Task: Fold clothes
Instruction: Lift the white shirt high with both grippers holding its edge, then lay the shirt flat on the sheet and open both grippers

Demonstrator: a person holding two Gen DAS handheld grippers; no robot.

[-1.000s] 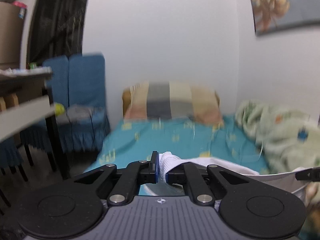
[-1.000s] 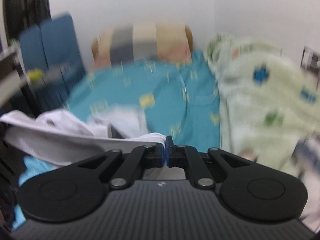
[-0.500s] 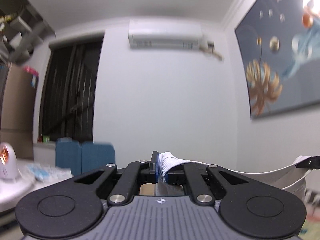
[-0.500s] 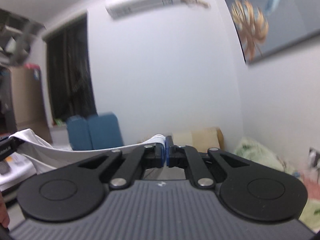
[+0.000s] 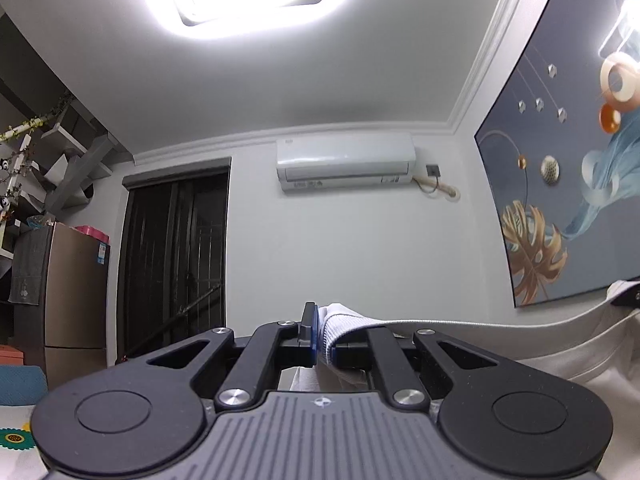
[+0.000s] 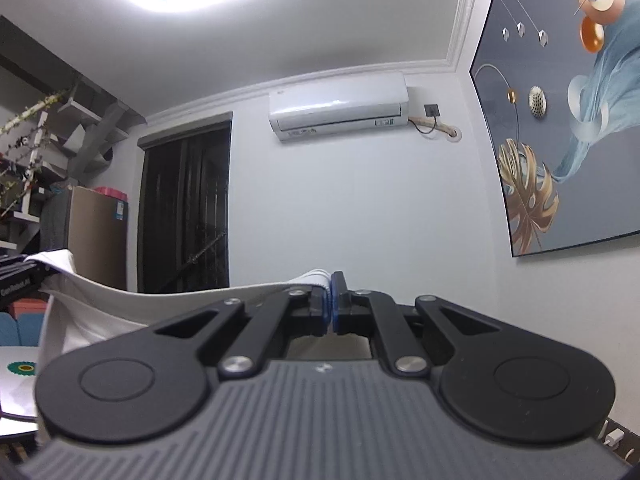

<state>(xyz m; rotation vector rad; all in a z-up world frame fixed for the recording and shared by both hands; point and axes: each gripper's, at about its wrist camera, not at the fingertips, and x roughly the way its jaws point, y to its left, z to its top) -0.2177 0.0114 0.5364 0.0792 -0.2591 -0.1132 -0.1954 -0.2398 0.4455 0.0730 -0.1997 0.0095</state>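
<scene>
- My left gripper (image 5: 320,336) is clamped tight on the ribbed hem of the white cotton garment (image 5: 500,344).
- My right gripper (image 6: 331,304) is pinched closed on another ribbed edge of it.
- The cloth hangs stretched between both tools, raised toward the white wall-mounted air conditioner (image 5: 344,164).

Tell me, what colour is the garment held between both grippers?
White garment; clearest in the right wrist view.

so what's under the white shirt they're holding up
Both cameras tilt up toward the ceiling, so the space under the white shirt is out of view. It spans between the left gripper and right gripper; whatever lies below is not shown.
</scene>
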